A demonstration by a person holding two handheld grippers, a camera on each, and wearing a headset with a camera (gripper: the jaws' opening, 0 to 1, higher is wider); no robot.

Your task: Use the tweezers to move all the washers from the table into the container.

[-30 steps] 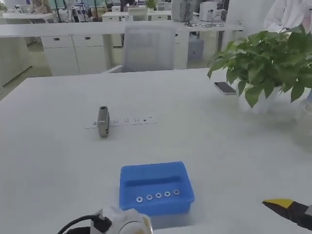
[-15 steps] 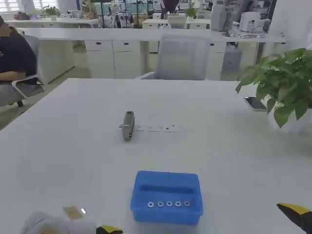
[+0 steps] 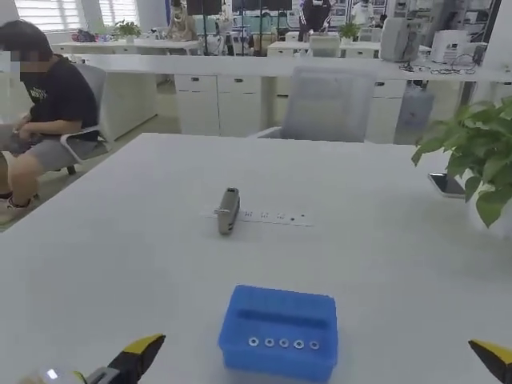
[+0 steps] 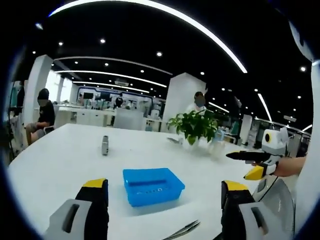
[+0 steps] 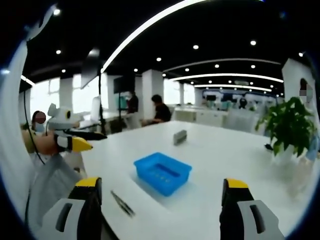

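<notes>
Your left gripper (image 4: 164, 184) and right gripper (image 5: 162, 182) are both spread wide, holding nothing. The tweezers (image 5: 122, 204) lie flat on the table (image 3: 144, 256), on your side of the blue container (image 3: 272, 362). Five washers (image 3: 283, 343) sit in a row inside it. The tweezers look thin, light, springy and probably slick, so pinch mid-shank, not at the tips. The washers are tiny, flat and hard; nip them by the rim.

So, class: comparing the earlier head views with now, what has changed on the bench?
The head camera swung, shifting everything. The left tool drew leftward, away from the blue container; nothing was grasped or released. The container, its five washers and the right tool stayed put.
</notes>
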